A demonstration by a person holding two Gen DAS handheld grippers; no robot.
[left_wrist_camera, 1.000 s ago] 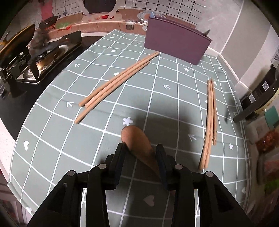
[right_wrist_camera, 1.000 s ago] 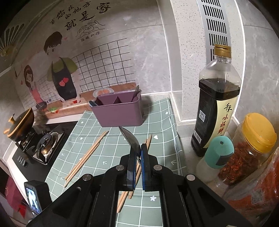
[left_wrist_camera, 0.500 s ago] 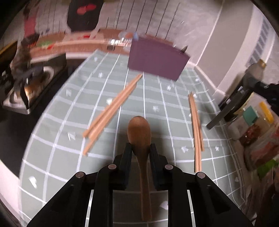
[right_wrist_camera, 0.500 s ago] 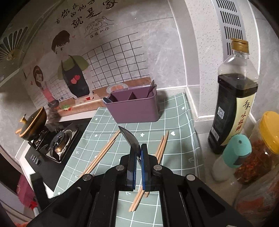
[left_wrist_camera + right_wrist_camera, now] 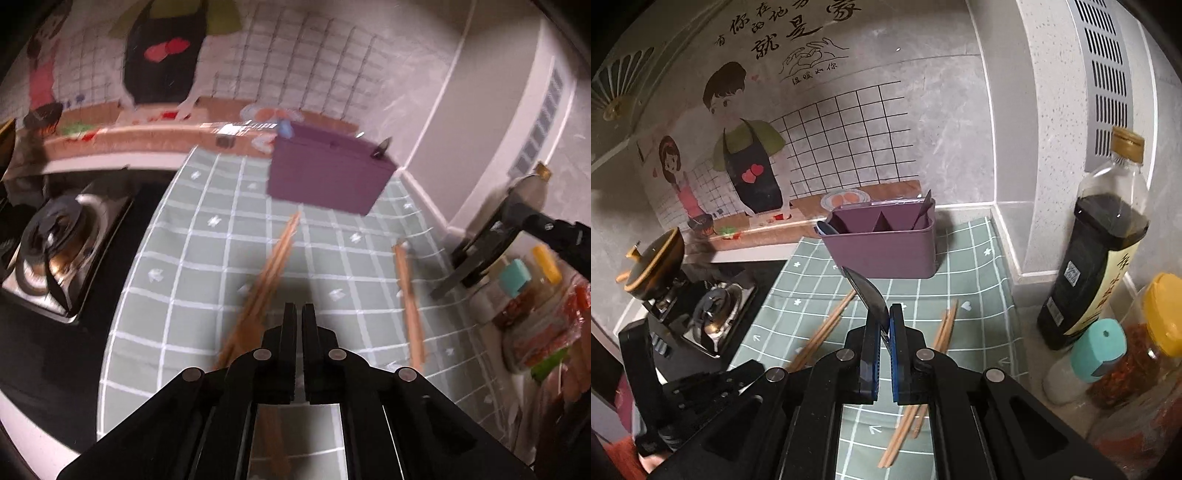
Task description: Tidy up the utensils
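Jaws of the left gripper point(image 5: 299, 314) are closing to a thin slit, and nothing can be seen between them in the blurred left wrist view, while the right gripper point(image 5: 882, 325) has its jaws clamped on a dark flat utensil point(image 5: 866, 291) whose blade-like end sticks up and to the left of the pads. Under both lies a grey-green cloth with a white grid and small hearts and stars point(image 5: 971, 280), spread over the tabletop. Nearest on that cloth, two bundles of long light wooden chopsticks lie flat: one bundle point(image 5: 827, 330) toward the stove side, the other bundle point(image 5: 942, 328) toward the bottle side, well apart from each other. Beyond them, at the far end of the cloth against the wall, stands a purple plastic utensil caddy with divided compartments point(image 5: 886, 251); a dark handle leans in its right-hand compartment. Left of the cloth sits a black gas stove point(image 5: 713, 314), right of it a tall dark sauce bottle point(image 5: 1097, 254).
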